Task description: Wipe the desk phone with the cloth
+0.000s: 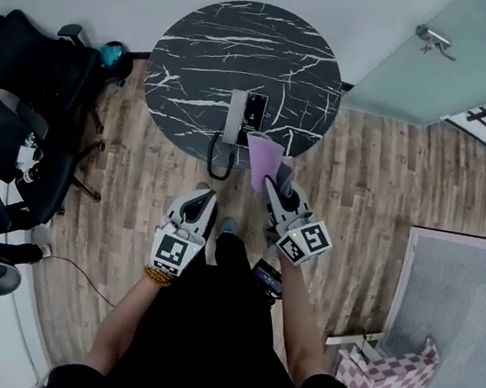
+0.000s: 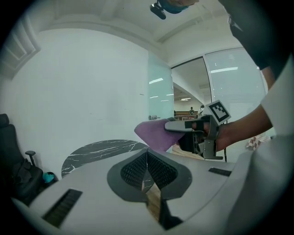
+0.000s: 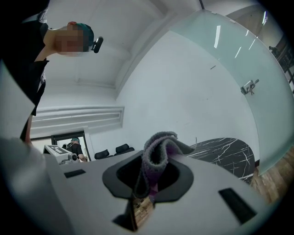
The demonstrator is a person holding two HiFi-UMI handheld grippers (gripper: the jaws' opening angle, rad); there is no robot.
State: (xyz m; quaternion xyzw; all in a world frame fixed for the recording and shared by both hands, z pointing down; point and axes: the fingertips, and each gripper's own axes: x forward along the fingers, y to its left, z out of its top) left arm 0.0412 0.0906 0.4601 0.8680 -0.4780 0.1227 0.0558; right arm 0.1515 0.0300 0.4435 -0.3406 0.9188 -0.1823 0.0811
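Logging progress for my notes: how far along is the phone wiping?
Done: the cloth is picked up, pinched in the right tongs. In hand: it is held in the air by the table edge, beside the phone, apparently not touching it. The left tongs are shut and empty. Left: the wiping, as far as shows.

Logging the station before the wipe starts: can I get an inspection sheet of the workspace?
Surface: round black marble table.
Job's things: desk phone near the table's near edge; purple cloth held up close to it.
Clutter: nothing seen.
Grippers: right hand-held gripper shut on the purple cloth; left hand-held gripper shut, empty.
Cables: phone cord loops over the table edge; thin cable on the wood floor.
Surroundings: black chairs, glass door.
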